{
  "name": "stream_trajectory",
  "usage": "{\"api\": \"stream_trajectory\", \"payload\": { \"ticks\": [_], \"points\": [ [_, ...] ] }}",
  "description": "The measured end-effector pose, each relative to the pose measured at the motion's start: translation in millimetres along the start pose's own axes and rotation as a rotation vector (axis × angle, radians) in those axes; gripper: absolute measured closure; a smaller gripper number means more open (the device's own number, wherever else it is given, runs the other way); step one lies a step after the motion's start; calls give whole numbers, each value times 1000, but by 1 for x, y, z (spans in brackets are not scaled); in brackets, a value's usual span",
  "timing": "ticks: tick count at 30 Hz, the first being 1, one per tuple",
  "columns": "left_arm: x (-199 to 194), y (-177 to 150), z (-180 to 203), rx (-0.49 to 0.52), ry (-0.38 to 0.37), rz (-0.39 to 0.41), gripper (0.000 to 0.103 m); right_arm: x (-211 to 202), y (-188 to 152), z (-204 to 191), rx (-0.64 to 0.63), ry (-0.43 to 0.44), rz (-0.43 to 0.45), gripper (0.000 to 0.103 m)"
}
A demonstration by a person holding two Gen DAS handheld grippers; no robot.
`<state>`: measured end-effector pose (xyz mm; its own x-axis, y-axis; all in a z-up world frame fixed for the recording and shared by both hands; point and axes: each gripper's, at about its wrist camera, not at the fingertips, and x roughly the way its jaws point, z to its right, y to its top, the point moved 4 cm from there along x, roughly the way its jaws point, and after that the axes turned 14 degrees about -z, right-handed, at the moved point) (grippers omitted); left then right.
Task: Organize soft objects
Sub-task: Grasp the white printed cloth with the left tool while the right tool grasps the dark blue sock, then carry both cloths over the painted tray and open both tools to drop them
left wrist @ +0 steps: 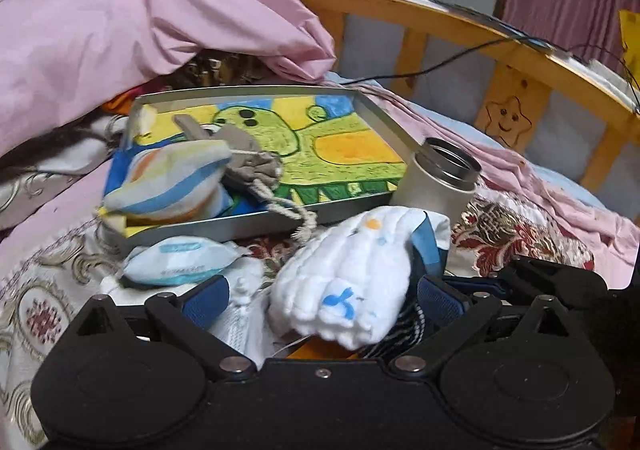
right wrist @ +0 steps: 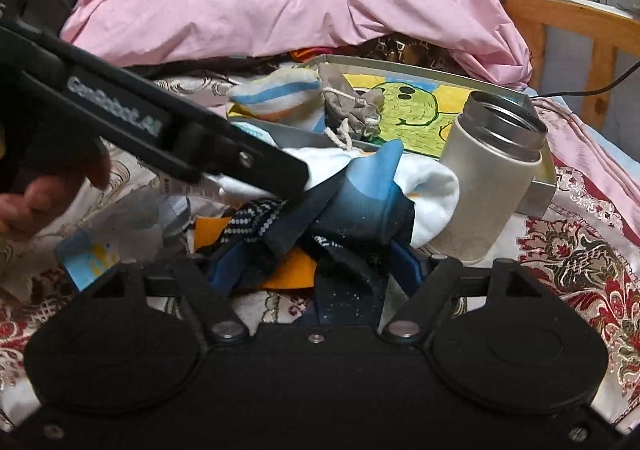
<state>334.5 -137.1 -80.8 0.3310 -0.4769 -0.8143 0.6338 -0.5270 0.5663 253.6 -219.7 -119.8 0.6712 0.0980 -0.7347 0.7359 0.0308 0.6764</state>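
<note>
A home bedroom: pink bedding [left wrist: 120,21], wooden bed rail [left wrist: 460,21]

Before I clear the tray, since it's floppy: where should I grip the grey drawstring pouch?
Grip the grey drawstring pouch at its bunched neck, coming from above on the tray's near side. It lies slumped beside the striped sock; the cord trails over the rim.

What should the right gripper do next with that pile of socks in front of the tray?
Probably close the right gripper on the dark blue sock: the sock lies between its open blue pads, on the pile just short of the tray, where a striped sock already sits.
</note>
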Motion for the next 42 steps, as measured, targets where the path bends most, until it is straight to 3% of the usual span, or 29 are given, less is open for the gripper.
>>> {"api": "stream_trajectory", "payload": {
  "ticks": [3, 8, 10, 12, 14, 21, 25, 29, 35, 42],
  "points": [
    [7, 4, 3, -2, -35, -34, 4, -2, 0, 6, 35, 19, 9, 43],
    [13, 6, -6, -102, -149, -78, 6, -6, -1, 10, 40, 12, 9, 56],
    [13, 6, -9, -127, -160, -80, 9, -6, -2, 9, 35, 20, 5, 69],
    [15, 5, -11, -146, -169, -92, 15, -6, -2, 9, 33, 19, 4, 76],
    [17, 5, -13, -163, -183, -110, 24, -6, -2, 9, 40, 22, 4, 77],
    [15, 9, -20, -239, -224, -106, 35, -8, 0, 18, 89, 49, 10, 83],
    [19, 11, -22, -263, -234, -145, 59, -13, -2, 22, 109, 69, 20, 92],
    [18, 13, -20, -276, -228, -136, 72, -16, -2, 25, 125, 76, 33, 98],
    [8, 22, -18, -282, -211, -101, 83, -28, -2, 34, 167, 94, 52, 99],
    [-4, 22, -13, -285, -169, -53, 90, -35, -3, 35, 146, 68, 81, 103]
  ]
}}
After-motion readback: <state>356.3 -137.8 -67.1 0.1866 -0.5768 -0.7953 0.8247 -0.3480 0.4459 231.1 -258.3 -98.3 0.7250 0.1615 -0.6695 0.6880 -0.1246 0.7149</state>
